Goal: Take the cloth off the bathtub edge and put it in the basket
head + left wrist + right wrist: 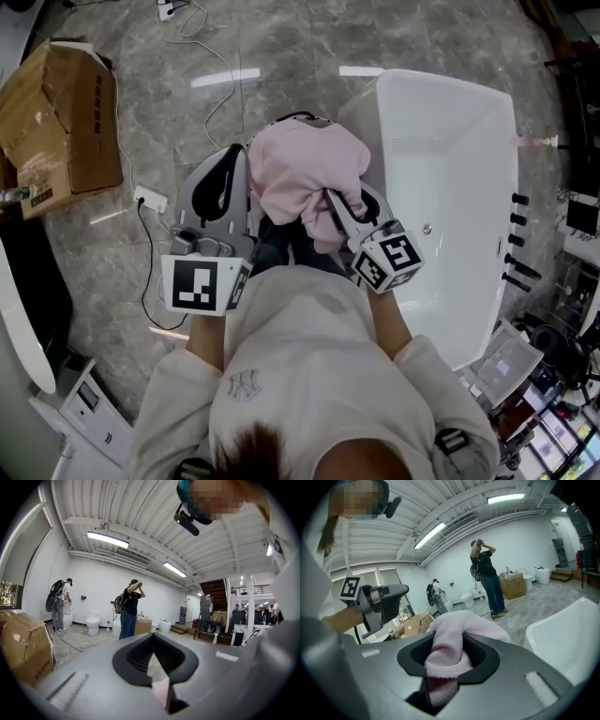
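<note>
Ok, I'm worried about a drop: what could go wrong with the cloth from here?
Only the right tongs grip one fold of the pink cloth; the hanging bulk might pull free. The cloth blocks the head view of what lies beneath, so a release could miss. The floor cable by the person's left could trip them.

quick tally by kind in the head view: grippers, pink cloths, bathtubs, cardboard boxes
grippers: 2 (left gripper, right gripper)
pink cloth: 1
bathtub: 1
cardboard box: 1
total: 5
</note>
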